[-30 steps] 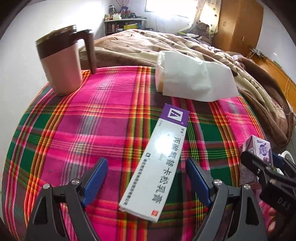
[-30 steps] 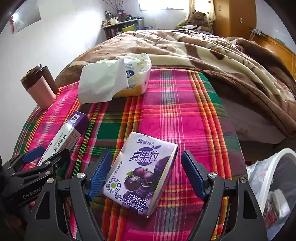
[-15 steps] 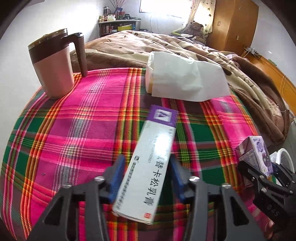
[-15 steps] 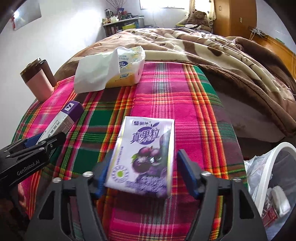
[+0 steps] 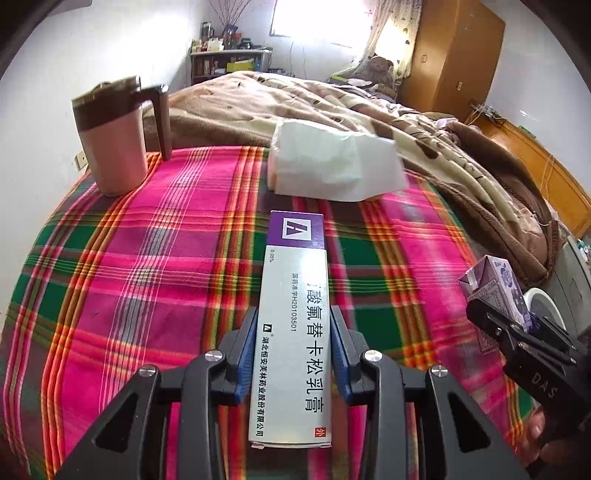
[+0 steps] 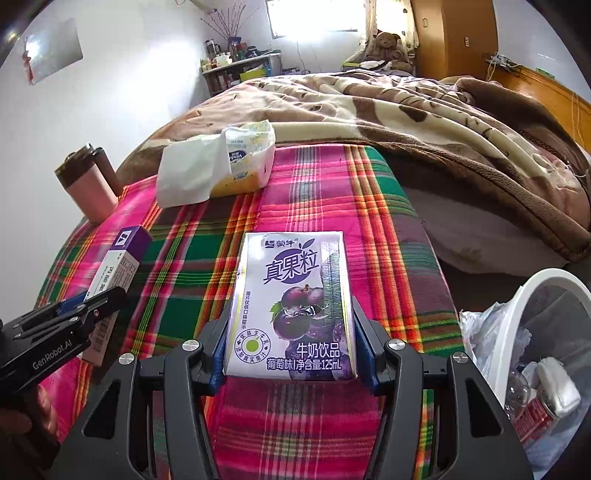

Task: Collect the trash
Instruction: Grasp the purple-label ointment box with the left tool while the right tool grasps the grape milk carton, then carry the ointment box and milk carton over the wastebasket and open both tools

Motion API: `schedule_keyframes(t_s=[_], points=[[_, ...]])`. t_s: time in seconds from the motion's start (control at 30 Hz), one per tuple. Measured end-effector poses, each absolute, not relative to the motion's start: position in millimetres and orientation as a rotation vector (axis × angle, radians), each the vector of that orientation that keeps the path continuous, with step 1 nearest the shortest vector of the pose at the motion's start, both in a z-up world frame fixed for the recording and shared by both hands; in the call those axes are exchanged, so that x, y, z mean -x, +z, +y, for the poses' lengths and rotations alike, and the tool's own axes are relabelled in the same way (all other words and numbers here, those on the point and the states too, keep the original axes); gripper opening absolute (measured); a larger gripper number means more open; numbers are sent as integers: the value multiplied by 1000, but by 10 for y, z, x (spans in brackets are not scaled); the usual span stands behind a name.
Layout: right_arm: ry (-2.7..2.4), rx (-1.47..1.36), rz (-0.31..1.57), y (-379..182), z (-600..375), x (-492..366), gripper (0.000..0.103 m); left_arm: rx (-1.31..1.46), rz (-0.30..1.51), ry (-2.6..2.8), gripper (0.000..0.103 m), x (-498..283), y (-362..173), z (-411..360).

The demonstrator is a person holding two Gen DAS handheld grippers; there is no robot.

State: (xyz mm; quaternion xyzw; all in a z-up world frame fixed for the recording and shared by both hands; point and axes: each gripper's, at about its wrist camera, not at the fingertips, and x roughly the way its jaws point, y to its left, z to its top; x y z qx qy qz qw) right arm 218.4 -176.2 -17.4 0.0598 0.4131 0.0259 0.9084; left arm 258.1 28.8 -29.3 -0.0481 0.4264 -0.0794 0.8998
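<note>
My left gripper (image 5: pixel 293 347) is closing onto the ointment box (image 5: pixel 293 325), its long axis pointing away. My right gripper (image 6: pixel 290 345) is closing onto the milk carton (image 6: pixel 293 306). The trash bin (image 6: pixel 517 295) lies right, nearer my right hand.

Daylight is glaring through a curtained window (image 5: pixel 321 22) on the white far wall; a cluttered shelf (image 6: pixel 240 72) is standing beneath it, a wooden wardrobe (image 5: pixel 454 62) flanking a blanket-covered bed (image 6: pixel 406 107)
</note>
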Motion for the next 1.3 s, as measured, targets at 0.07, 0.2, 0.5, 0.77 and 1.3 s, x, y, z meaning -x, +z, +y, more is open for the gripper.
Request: schedule_keyframes(t_s=[0.07,0.2,0.5,0.77,1.3], points=[[52,-134,839,-131,-1806,-2131,56,97,866,-171,37,-2487,-231,259],[48,-154,807,-34,-1905,-1985,56,92,831,-190,37,-2288,-116,189],[18,-186,735,146,-2197,-1663,56,74,757,-254,37,-1899,143,-116],[-38,-205,686,237,-2504,-1394,56,43,713,-337,37,-1670,321,-514],[-180,-262,648,271,-3212,-1006,56,-18,678,-495,38,-1382,426,-1348]])
